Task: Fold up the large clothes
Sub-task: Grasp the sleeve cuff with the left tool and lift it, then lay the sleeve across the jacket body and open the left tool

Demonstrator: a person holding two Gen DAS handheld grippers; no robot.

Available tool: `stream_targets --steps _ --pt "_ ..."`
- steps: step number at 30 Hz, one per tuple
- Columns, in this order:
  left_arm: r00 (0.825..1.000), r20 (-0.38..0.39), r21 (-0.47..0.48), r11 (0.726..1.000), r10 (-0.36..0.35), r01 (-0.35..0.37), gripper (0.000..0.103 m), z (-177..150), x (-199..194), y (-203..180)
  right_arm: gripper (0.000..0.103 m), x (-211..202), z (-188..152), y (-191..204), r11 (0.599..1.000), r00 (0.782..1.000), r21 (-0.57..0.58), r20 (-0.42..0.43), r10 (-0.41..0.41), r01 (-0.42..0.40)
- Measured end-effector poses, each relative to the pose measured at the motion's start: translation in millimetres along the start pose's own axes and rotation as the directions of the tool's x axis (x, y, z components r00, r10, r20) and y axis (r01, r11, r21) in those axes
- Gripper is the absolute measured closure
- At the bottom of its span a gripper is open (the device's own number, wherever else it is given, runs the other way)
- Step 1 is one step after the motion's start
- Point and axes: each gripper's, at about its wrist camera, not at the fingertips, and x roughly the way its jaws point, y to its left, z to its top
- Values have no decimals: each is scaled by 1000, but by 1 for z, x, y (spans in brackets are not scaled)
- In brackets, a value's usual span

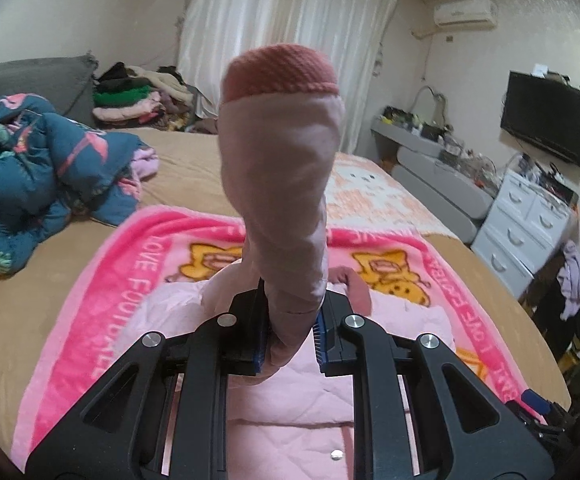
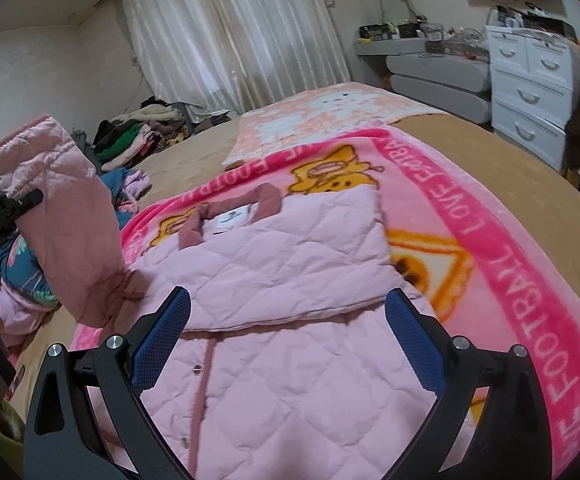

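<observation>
A pink quilted jacket [image 2: 290,264] lies face up on a pink cartoon blanket [image 2: 501,216], its right side folded in over the body. My left gripper [image 1: 290,320] is shut on the jacket's left sleeve [image 1: 282,184], which stands up in front of the lens with its darker knit cuff [image 1: 282,70] on top. From the right wrist view the same sleeve [image 2: 62,216] rises at the left, pinched by the left gripper's black fingers [image 2: 22,202]. My right gripper [image 2: 288,328] hovers open over the jacket's middle, nothing between its blue pads [image 2: 162,344].
A bunched blue flamingo quilt [image 1: 38,168] lies on the tan bed [image 1: 194,160] to the left. Piled clothes [image 1: 130,100] sit by the curtain. White drawers [image 1: 525,224], a grey desk [image 1: 429,148] and a wall television [image 1: 545,116] stand on the right.
</observation>
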Motion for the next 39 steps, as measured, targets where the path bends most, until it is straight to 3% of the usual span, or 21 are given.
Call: stream_targets --steps 10,23,24,26,30,31,35,39 --pt "992 -110 64 996 -56 63 91 -36 46 -43 6 10 -4 -37 996 1000 82 -9 -26 27" --pt "963 -266 186 978 -40 92 85 -92 89 -86 6 16 -9 -56 989 999 136 -26 -48 51" --pt "960 -278 210 973 -30 91 82 -96 92 -90 6 16 -9 -57 989 998 138 -28 -48 51" --pt "951 -308 238 967 -16 94 58 -101 96 -97 6 15 -9 -58 988 998 141 -27 -51 54" --pt "930 -366 308 946 22 99 49 -116 105 -113 6 12 -9 -60 987 998 148 -27 -55 58" --pt "924 -382 323 939 20 114 41 -121 105 -117 6 12 -9 -61 987 998 148 -29 -55 58" --pt "905 -426 359 920 8 160 30 -134 93 -125 6 10 -8 -63 986 997 152 -28 -67 70" --pt "897 -439 301 931 -55 205 12 -130 75 -111 6 13 -8 -61 985 996 154 -40 -78 84"
